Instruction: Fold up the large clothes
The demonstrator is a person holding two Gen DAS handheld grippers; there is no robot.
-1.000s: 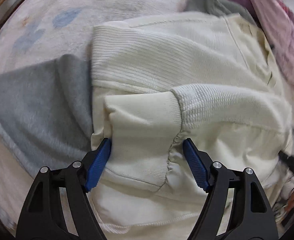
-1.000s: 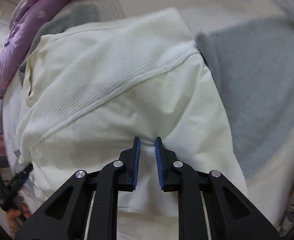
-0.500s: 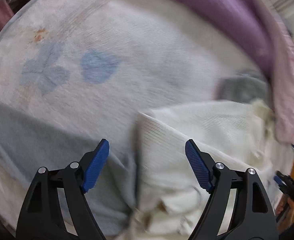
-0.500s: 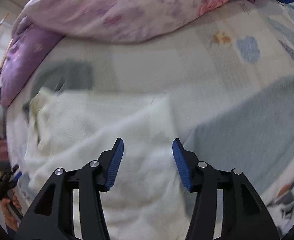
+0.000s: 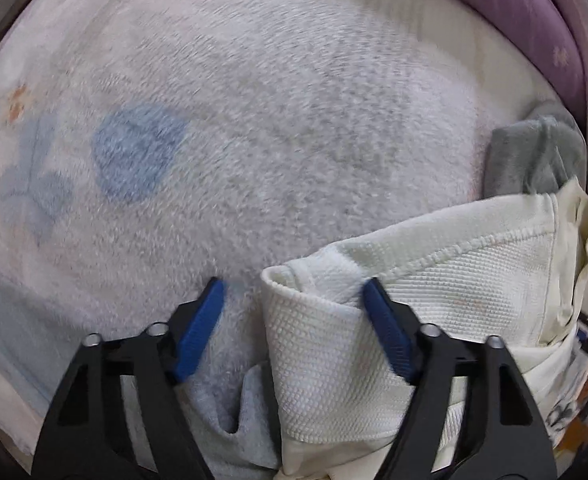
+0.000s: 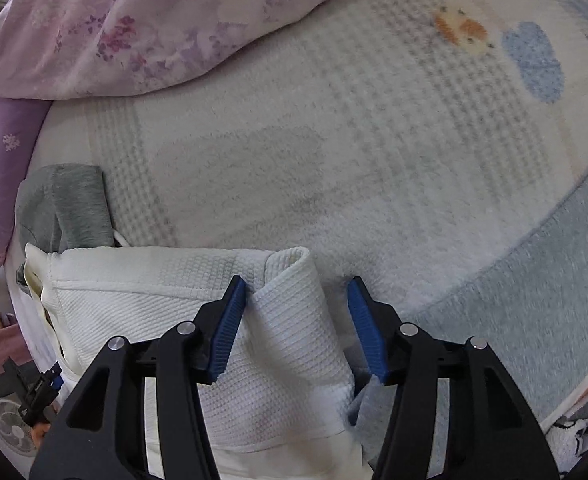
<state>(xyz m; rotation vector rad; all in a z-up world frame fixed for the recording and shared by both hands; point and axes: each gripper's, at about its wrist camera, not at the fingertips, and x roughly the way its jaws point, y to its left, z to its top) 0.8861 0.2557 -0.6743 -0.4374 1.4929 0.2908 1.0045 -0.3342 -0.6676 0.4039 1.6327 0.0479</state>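
Observation:
The cream waffle-knit garment [image 5: 474, 276] lies folded on the bed, with its rolled corner standing up. In the left wrist view my left gripper [image 5: 292, 282] straddles that corner. Its jaws are closing: the right pad [image 5: 388, 336] is against the cloth and the left pad [image 5: 200, 332] is still apart from it. Seen from the right wrist, the cream garment [image 6: 154, 296] has a raised fold between the pads of my right gripper [image 6: 296, 280]. Those jaws stand open, with the left pad [image 6: 228, 328] at the cloth and the right pad clear.
A white fleece blanket [image 5: 254, 120] with blue prints covers the bed. A pale grey-blue cloth [image 6: 514, 300] lies beside the cream garment. A dark grey garment [image 6: 66, 200] sits past its far end. A pink floral quilt [image 6: 134, 20] is heaped at the back. A fan [image 6: 10, 428] stands off the bed.
Both grippers have moved from over the middle of the cream garment to its far edge. The right gripper has opened from nearly shut. The left jaws have narrowed.

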